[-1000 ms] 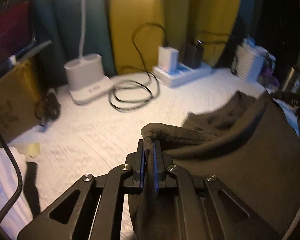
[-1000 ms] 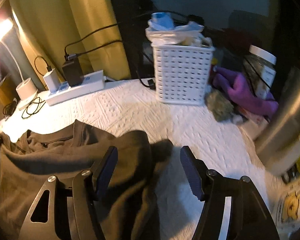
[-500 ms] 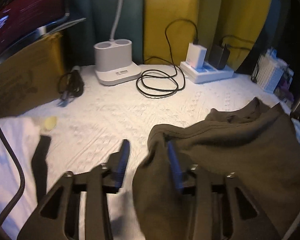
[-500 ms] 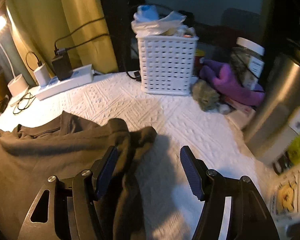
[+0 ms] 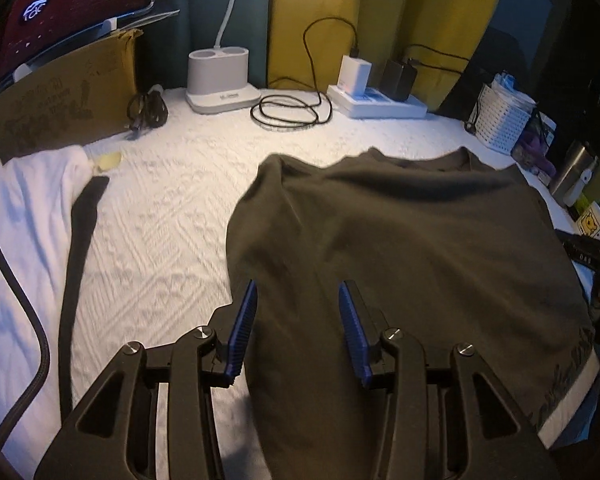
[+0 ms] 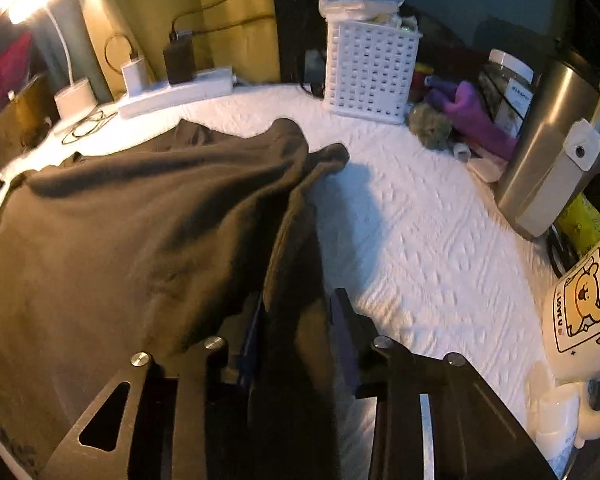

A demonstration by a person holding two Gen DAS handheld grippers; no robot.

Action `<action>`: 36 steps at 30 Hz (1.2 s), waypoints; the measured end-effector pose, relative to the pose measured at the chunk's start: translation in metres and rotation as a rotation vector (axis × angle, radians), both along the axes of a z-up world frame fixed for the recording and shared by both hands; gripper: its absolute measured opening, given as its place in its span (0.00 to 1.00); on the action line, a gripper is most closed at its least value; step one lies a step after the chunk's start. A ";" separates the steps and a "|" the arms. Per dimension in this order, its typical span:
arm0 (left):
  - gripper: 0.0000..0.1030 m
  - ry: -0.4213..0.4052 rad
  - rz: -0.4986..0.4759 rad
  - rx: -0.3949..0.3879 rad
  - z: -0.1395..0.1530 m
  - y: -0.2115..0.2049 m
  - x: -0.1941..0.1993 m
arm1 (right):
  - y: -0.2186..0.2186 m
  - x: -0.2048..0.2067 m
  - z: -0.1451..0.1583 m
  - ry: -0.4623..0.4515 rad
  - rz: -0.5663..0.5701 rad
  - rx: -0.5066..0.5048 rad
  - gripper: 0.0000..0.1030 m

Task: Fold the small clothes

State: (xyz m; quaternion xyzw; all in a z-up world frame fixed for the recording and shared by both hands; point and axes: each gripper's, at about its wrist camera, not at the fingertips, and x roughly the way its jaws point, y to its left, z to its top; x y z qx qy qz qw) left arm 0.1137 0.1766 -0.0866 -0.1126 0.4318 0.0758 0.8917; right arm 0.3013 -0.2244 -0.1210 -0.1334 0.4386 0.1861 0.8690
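Observation:
A dark olive shirt (image 5: 400,240) lies spread on the white quilted cloth (image 5: 160,220), collar toward the far side. My left gripper (image 5: 299,330) hangs open over the shirt's near left edge; its blue pads (image 5: 244,328) stand apart from the fabric. In the right wrist view the shirt (image 6: 120,220) fills the left half, with a bunched sleeve at its right edge. My right gripper (image 6: 298,340) is closing on a ridge of that right edge, and the fabric fills the gap between its pads.
A white garment (image 5: 20,220) lies at the left, behind it a cardboard box (image 5: 60,96). At the back stand a lamp base (image 5: 220,80), a coiled cable (image 5: 288,112) and a power strip (image 5: 376,104). On the right are a white basket (image 6: 368,72), a steel tumbler (image 6: 552,148) and a mug (image 6: 580,312).
My left gripper let go of the shirt's corner, opened and drew back; the shirt now lies flatter. My right gripper narrowed from wide open onto the shirt's right edge.

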 end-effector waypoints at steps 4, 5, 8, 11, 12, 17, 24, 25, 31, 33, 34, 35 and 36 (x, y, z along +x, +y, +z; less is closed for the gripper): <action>0.41 0.029 0.017 0.009 -0.002 -0.005 -0.005 | -0.017 0.005 0.000 -0.047 -0.033 -0.064 0.24; 0.41 0.034 0.019 0.012 -0.002 -0.006 -0.007 | -0.022 0.006 0.001 -0.059 -0.041 -0.072 0.24; 0.41 0.043 0.014 0.028 0.001 -0.014 -0.012 | -0.039 0.011 0.002 -0.074 -0.073 -0.088 0.24; 0.43 0.053 0.001 0.036 0.002 -0.021 -0.018 | -0.054 0.006 0.005 -0.074 -0.086 -0.057 0.24; 0.49 0.056 -0.004 0.039 0.002 -0.024 -0.020 | -0.058 0.004 0.006 -0.076 -0.093 -0.053 0.24; 0.61 0.059 -0.028 0.042 0.004 -0.037 -0.033 | -0.080 -0.021 0.013 -0.077 -0.126 -0.020 0.25; 0.61 0.056 -0.044 0.033 0.003 -0.050 -0.053 | -0.093 -0.072 0.027 -0.083 -0.116 0.032 0.31; 0.61 0.056 -0.046 0.031 0.002 -0.052 -0.056 | -0.095 -0.079 0.029 -0.082 -0.119 0.046 0.41; 0.63 0.053 -0.055 0.020 -0.005 -0.058 -0.080 | -0.102 -0.113 0.023 -0.060 -0.121 0.112 0.56; 0.64 0.048 -0.054 0.011 -0.007 -0.056 -0.088 | -0.106 -0.121 0.019 -0.045 -0.131 0.137 0.56; 0.64 0.045 -0.051 0.003 -0.007 -0.054 -0.092 | -0.107 -0.125 0.018 -0.040 -0.137 0.146 0.56; 0.64 0.042 -0.049 -0.004 -0.008 -0.053 -0.095 | -0.109 -0.128 0.015 -0.033 -0.142 0.155 0.56; 0.64 0.039 -0.049 -0.012 -0.009 -0.052 -0.099 | -0.110 -0.131 0.013 -0.023 -0.145 0.163 0.55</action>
